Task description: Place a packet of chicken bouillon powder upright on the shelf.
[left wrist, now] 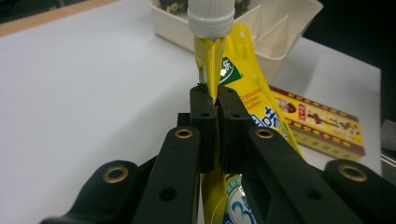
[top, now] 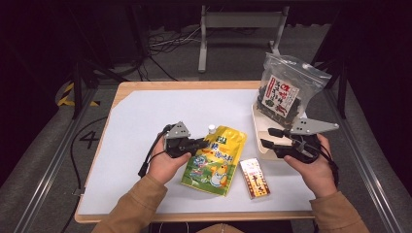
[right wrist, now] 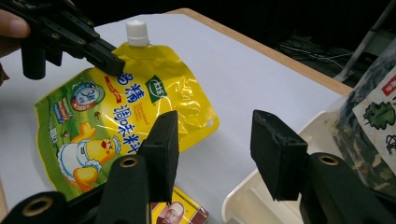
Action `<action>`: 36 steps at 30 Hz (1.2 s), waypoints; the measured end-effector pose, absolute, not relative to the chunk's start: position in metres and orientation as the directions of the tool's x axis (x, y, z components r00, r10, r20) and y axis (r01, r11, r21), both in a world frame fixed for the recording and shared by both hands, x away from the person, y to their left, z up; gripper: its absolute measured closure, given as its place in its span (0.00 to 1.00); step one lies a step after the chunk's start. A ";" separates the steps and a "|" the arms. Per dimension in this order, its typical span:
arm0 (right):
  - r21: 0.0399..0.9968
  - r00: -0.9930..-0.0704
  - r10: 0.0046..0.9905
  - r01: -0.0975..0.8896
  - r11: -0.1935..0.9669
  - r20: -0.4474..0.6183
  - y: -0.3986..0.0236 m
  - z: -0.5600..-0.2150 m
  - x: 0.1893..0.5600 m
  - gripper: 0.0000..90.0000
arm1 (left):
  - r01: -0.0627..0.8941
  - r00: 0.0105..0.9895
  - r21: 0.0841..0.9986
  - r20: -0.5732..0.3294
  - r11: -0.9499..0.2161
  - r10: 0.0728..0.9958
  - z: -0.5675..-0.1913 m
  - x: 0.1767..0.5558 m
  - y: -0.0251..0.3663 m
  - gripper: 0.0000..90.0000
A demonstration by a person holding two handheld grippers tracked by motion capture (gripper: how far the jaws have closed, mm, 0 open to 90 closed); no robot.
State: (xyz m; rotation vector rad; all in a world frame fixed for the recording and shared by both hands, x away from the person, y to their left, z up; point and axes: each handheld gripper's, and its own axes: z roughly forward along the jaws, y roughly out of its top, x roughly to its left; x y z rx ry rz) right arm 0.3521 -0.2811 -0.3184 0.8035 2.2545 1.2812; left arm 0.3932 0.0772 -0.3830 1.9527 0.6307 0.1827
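Yellow and crinkly, the pouch (top: 214,159) lies on the white table (top: 141,116), between our hands. Our left gripper (left wrist: 210,100) is pinched tight on its top edge by the cap (left wrist: 210,17). We should lift slowly toward the cream tray (top: 260,141). Our right gripper (right wrist: 215,140) waits with jaws apart, holding nothing.

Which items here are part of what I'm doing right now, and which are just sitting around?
In use:
- yellow spouted pouch, pinched by the left gripper
- cream tray, beside the open right gripper

Lying about:
- small red and yellow box
- clear bag of dark dried food, standing in the tray
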 end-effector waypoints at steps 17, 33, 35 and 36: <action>0.870 -0.783 0.619 0.264 0.417 -0.059 -0.270 -0.319 0.349 0.61 | 0.286 0.886 0.914 -0.138 -0.287 0.442 -0.358 0.378 0.088 0.98; 0.855 -0.816 0.577 0.279 0.438 -0.029 -0.249 -0.330 0.352 0.53 | 0.183 0.910 0.963 -0.091 -0.196 0.405 -0.338 0.364 0.096 0.98; 0.853 -0.819 0.573 0.282 0.439 -0.024 -0.245 -0.332 0.353 0.51 | 0.174 0.912 0.966 -0.085 -0.193 0.401 -0.337 0.364 0.096 0.98; 0.853 -0.819 0.573 0.282 0.439 -0.024 -0.245 -0.332 0.353 0.51 | 0.165 0.916 0.968 -0.080 -0.187 0.394 -0.336 0.362 0.096 0.98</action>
